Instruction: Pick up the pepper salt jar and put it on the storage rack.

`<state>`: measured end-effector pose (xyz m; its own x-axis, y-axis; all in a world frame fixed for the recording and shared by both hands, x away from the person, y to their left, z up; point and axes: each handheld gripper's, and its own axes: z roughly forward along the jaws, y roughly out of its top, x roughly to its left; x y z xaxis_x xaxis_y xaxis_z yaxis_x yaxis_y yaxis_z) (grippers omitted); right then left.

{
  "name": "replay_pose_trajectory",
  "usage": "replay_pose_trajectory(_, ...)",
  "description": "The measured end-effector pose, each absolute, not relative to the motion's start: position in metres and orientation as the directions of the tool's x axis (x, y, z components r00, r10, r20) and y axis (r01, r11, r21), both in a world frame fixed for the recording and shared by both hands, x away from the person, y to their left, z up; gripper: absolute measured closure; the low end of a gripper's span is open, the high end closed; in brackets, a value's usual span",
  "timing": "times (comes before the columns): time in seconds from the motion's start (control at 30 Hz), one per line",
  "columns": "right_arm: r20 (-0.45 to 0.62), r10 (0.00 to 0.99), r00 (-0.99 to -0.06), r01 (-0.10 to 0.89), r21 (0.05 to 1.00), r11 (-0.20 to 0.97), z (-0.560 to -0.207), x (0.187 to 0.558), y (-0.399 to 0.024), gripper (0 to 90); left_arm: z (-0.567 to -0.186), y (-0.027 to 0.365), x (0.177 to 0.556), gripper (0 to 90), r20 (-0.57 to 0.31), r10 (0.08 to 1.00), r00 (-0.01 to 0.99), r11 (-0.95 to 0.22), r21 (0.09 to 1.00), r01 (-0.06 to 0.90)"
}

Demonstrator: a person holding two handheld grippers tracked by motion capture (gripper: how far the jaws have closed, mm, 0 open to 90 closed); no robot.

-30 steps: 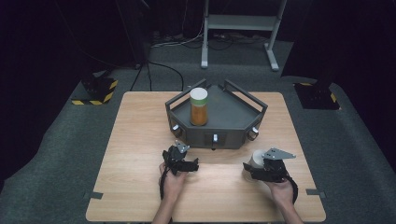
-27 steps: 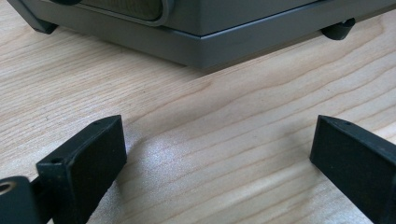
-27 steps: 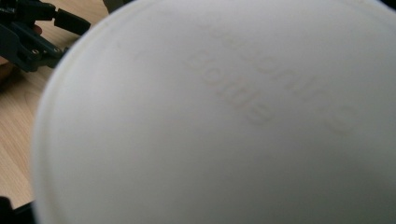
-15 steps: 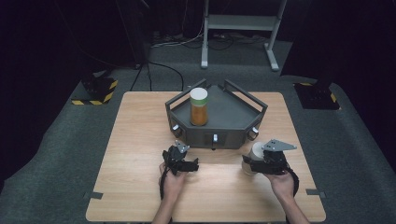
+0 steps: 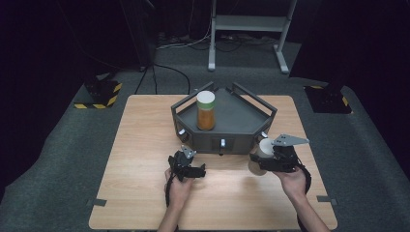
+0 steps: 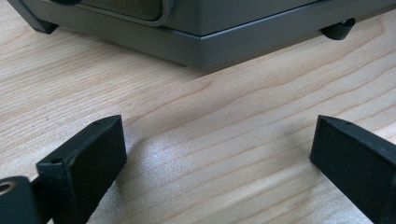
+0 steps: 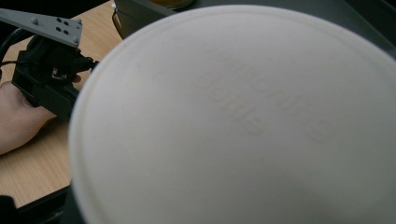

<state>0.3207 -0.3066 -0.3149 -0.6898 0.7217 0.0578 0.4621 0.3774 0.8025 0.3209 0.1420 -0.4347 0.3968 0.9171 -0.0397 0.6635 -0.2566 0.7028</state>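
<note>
Fingers of the right gripper (image 5: pixel 261 162) pinch a white-lidded jar (image 5: pixel 260 153), held tilted just in front of the right front corner of the dark grey tray (image 5: pixel 251 129), above the wooden table (image 5: pixel 145 145). In the right gripper view the jar's round white lid (image 7: pixel 243 121) sits so close that it hides both jaws; faint raised lettering on it is too blurred to read, and the jar's body is cut off from sight. Whether the jar touches the table cannot be told. The right gripper's grey three-cornered plate sits on top, and a bare hand (image 5: pixel 292 181) grips it from behind. The left gripper (image 5: pixel 193 170) rests near the tray's left front corner, its two black block-shaped jaws spread wide with nothing between them, just bare pale wood grain. In the left gripper view the tray's smooth matte base and a small rubber foot (image 6: pixel 338 29) lie just ahead. On the tray stands a second jar (image 5: pixel 205 111), upright, amber-orange with a white lid, toward its left side. Angular handles rise from the tray's rim.
</note>
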Motion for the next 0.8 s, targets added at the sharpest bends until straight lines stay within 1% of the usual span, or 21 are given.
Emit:
replay_pose_trajectory(0.43,0.024,0.705,-0.709,0.431,0.806,0.406,-0.284,0.33,-0.299,35.0,-0.435,0.142,0.321,3.5,-0.039,0.917,0.397,-0.257,0.703,0.663)
replay_pose_trajectory(0.8,-0.008,0.677,-0.736,0.405,0.796,0.449,-0.251,0.343,-0.285,35.4,-0.435,0.142,0.321,3.5,-0.04,0.917,0.396,-0.256,0.703,0.663)
